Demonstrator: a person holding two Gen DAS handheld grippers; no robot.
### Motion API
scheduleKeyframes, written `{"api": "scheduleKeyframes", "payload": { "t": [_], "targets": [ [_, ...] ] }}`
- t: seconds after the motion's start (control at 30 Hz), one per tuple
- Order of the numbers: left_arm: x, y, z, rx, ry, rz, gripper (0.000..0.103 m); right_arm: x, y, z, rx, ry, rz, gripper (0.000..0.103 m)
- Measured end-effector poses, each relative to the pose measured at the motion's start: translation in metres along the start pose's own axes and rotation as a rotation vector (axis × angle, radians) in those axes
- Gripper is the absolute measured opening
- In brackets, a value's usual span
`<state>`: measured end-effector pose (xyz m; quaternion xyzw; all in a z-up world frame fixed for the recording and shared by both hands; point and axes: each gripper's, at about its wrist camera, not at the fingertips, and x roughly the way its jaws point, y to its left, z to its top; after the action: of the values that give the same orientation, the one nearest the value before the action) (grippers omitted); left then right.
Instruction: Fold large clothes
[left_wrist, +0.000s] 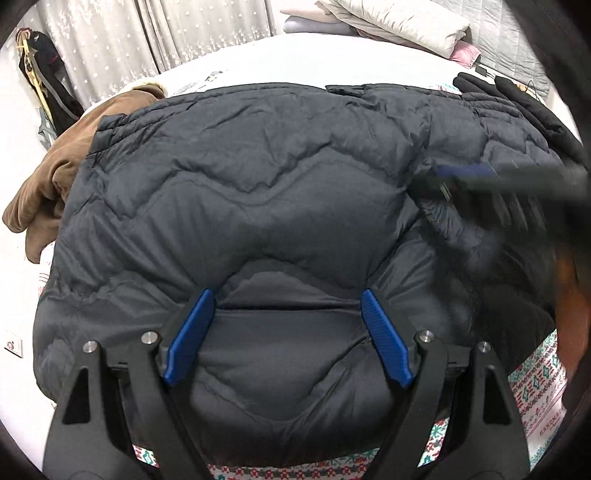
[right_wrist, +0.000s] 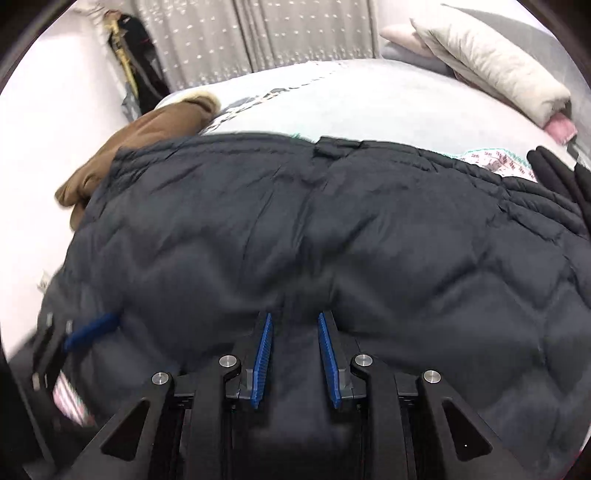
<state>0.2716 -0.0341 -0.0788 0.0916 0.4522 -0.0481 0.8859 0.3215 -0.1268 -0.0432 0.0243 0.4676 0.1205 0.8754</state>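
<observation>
on the bed (left_wrist: 258, 62), spread across most of both views, lies the dark puffer jacket (left_wrist: 258, 192), back side up w/ its wavy quilting showing; the far hem runs along the upper middle of the frame. a brown garment (left_wrist: 48, 192) sits bunched at the jacket's left edge, a black garment (left_wrist: 517, 99) at upper right, and folded bedding (right_wrist: 491, 62) is stacked at the far upper right by the curtain (right_wrist: 258, 33).

the left gripper (left_wrist: 286, 299) is at the bottom centre of its view, fingers spread wide, straddling a puffed bulge of the near part of the jacket. the blue pads (left_wrist: 190, 336) sit either side of that bulge, looks like resting on the fabric but not squeezing it, so nothing's clamped there.

the right gripper (right_wrist: 295, 325) shows at bottom centre of its own view, fingers drawn in to a narrow gap, pointing down at the jacket's middle. can't see any cloth pinched betw the pads; they look empty, just above or brushing the surface. in the left view it's a blurred streak at the right edge, over the jacket's right side.

my read: this is the set-up for a fold. jacket's laid flat, not visibly doubled over yet, and the hands are picking grip points. next move prob needs the left to close on that near bulge and the right to get a proper pinch of an edge or sleeve, then lift both evenly. slippery, thick padding, so a shallow pinch may slide out.
</observation>
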Motion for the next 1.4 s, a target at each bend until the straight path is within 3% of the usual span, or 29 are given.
{"api": "scheduleKeyframes", "payload": {
  "t": [0.17,0.47,0.77,0.93,1.1,1.2,1.4],
  "targets": [
    [-0.001,-0.003,-0.002,0.004,0.002,-0.002,0.083,0.024,-0.019,0.035,0.096,0.019,0.051,0.026],
    [-0.006,-0.005,-0.007,0.030,0.006,-0.031,0.083,0.070,-0.036,0.087,0.143,0.021,0.025,0.026],
    [-0.010,-0.007,-0.012,0.042,0.015,-0.063,0.083,0.106,-0.047,0.100,0.164,0.022,-0.011,0.023],
    [-0.014,0.000,-0.007,0.018,0.019,-0.090,0.083,0.077,-0.045,0.096,0.203,-0.020,-0.009,0.028],
    [-0.027,0.005,-0.004,-0.008,0.002,-0.124,0.083,0.018,-0.046,0.073,0.172,-0.041,-0.020,0.047],
    [-0.038,0.004,-0.004,-0.019,-0.031,-0.130,0.083,-0.011,-0.063,0.050,0.217,-0.046,-0.020,0.058],
    [-0.051,-0.013,-0.006,0.016,-0.062,-0.121,0.083,-0.051,-0.108,0.002,0.363,-0.025,0.000,0.067]
  ]
}}
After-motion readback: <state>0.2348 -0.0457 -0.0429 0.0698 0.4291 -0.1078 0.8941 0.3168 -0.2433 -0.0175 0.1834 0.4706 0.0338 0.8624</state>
